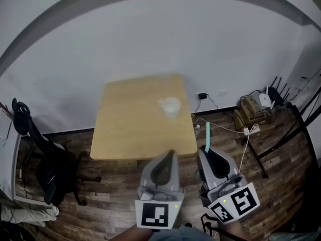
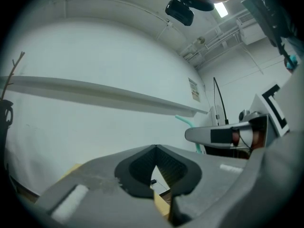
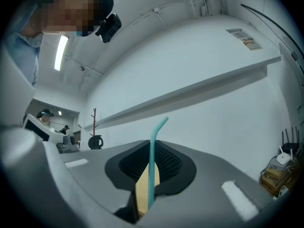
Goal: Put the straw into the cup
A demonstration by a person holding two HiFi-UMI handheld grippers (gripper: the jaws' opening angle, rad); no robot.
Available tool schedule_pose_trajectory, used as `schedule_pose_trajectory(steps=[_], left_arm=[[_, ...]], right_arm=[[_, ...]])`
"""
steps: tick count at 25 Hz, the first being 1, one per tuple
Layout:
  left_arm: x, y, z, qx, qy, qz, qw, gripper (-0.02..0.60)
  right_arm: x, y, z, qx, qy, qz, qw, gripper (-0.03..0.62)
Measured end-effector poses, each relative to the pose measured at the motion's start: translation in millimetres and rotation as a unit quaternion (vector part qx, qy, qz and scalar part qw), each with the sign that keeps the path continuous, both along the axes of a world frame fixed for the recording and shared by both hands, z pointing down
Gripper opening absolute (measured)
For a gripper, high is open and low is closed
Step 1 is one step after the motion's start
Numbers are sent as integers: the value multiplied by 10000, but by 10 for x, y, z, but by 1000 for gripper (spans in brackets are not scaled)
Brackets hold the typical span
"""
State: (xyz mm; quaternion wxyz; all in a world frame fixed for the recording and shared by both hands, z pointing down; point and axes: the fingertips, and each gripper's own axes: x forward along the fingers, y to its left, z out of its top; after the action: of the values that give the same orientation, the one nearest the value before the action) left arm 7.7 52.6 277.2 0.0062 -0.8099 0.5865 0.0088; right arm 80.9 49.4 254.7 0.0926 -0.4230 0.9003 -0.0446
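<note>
Your right gripper (image 1: pixel 202 151) has its jaws clamped on the teal straw (image 1: pixel 207 134). The straw stands upright, with its bent end poking out past the jaw tips. Your left gripper (image 1: pixel 172 154) has its jaws closed together with nothing between them. Both hang over the floor (image 1: pixel 100 195), short of the table (image 1: pixel 125 129).

The cup (image 1: pixel 170 106) sits on the table toward its far right side, well apart from the straw. It's blurred, so I can't tell if it has a lid.

The step in hand looks like carrying the straw to the cup. Grip firmly so the straw doesn't swivel, line it up above the cup mouth, then go down slowly. A light cup may tip, so steady it with the left gripper if needed.
</note>
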Motion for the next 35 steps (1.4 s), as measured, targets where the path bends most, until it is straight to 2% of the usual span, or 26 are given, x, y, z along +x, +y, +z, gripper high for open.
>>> schedule_pose_trajectory(steps=[12,25,35], left_arm=[[-286,-645,-347,409,67,117,9991,17],[-195,-1168,-5,-14,68,152,9999,17],[3,-1950,139,-301,-7,-147,9994,17]], right_arm=[[-357,-638,-432,498,22,-7,9988,37],[-253,-1178,-145,125,18,67,9999,37],[-137,-1987,-26,-116,-126,-357,9992,37]])
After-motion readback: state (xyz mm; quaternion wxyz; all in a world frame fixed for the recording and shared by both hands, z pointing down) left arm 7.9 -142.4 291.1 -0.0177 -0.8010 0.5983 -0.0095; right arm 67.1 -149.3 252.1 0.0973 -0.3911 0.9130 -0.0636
